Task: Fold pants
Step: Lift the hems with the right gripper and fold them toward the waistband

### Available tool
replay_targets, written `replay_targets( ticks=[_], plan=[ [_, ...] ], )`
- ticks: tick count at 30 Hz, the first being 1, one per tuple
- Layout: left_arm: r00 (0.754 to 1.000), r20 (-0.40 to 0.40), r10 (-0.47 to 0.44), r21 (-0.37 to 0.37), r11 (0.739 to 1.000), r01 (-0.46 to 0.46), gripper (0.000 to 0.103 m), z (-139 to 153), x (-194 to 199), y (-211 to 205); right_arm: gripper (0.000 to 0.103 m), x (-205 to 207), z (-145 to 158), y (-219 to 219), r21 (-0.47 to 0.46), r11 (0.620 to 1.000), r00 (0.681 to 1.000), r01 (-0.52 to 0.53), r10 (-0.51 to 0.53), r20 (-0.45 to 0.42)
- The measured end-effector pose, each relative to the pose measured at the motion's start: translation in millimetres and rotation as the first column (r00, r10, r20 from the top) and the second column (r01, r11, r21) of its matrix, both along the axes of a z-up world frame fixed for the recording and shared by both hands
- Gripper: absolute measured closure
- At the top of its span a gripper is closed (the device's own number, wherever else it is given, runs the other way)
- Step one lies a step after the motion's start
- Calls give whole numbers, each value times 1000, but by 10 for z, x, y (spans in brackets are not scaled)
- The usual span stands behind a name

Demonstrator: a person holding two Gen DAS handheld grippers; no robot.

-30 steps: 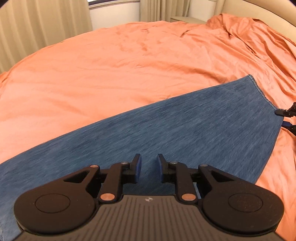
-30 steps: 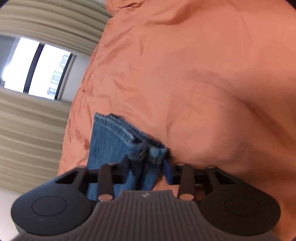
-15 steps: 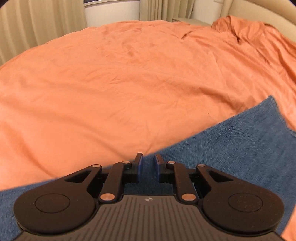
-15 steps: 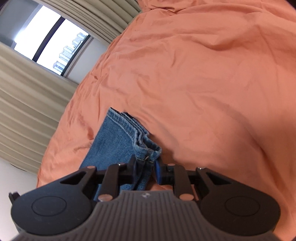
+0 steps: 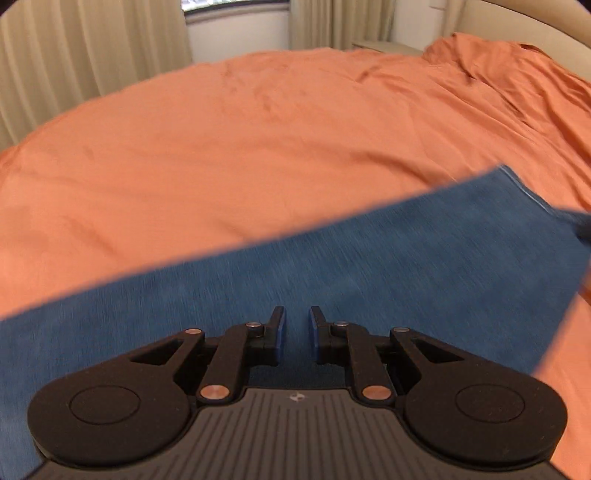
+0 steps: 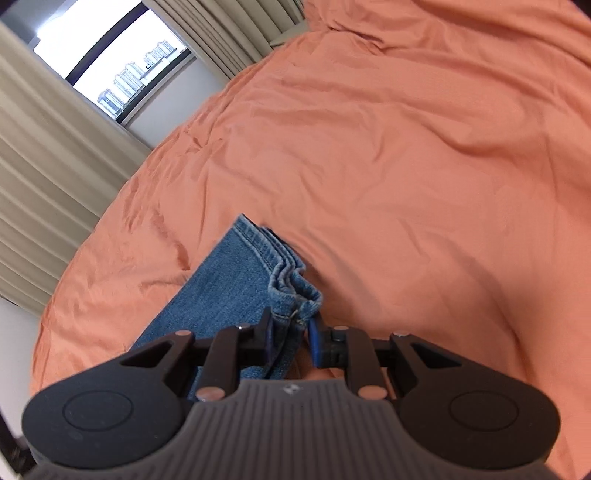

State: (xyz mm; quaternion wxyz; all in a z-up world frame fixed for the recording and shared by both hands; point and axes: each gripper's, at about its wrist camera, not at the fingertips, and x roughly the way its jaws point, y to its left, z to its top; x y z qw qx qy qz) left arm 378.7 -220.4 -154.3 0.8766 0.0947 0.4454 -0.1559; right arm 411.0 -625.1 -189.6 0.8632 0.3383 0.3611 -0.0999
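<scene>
The pants (image 5: 332, 266), soft, heavy denim, stretch across the orange bed (image 5: 258, 129). The right claw (image 6: 290, 326) pinches the stacked hems; the left claw (image 5: 297, 325), narrowed, has denim between its jaws, though whether it grips is unclear. Thick seams offer the surest hold; single layers would likely sag.

An orange bedsheet (image 5: 258, 147) covers the bed, creased and bunched at the far right corner. Beige curtains (image 5: 92, 48) hang behind it on both sides of a window (image 6: 110, 70), through which tall buildings show. A pale padded headboard (image 5: 517, 22) curves behind the bunched corner.
</scene>
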Motion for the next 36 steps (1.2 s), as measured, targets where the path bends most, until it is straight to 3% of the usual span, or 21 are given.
replay_targets(
  ticks=[4, 8, 12, 17, 21, 25, 29, 36],
  plan=[
    [997, -65, -34, -32, 999, 32, 88, 19, -341, 73, 91, -14, 246, 146, -46, 999, 1000, 2, -1, 19],
    [979, -186, -84, -70, 995, 72, 91, -181, -518, 51, 91, 1, 647, 400, -121, 992, 997, -35, 43, 63],
    [978, -185, -92, -62, 995, 82, 93, -234, -647, 75, 92, 12, 1144, 881, -199, 972, 981, -123, 150, 127],
    [988, -130, -78, -117, 991, 62, 91, 101, -836, 384, 92, 37, 1669, 1670, -311, 922, 941, -230, 292, 169],
    [997, -78, -4, -129, 992, -6, 91, 406, -954, 822, 93, 68, 1817, 2390, -340, 886, 908, -315, 386, 165],
    [992, -57, 113, -102, 988, -119, 91, 609, -1015, 1376, 93, 118, 1696, 3168, -347, 840, 865, -417, 484, 131],
    [973, -43, 227, -64, 971, -229, 89, 686, -1047, 1925, 93, 111, 1302, 3905, -344, 773, 813, -533, 581, 46],
    [947, -76, 311, -105, 942, -317, 83, 588, -1109, 2574, 92, -103, 199, 4838, -378, 586, 687, -717, 687, -236]
  ],
)
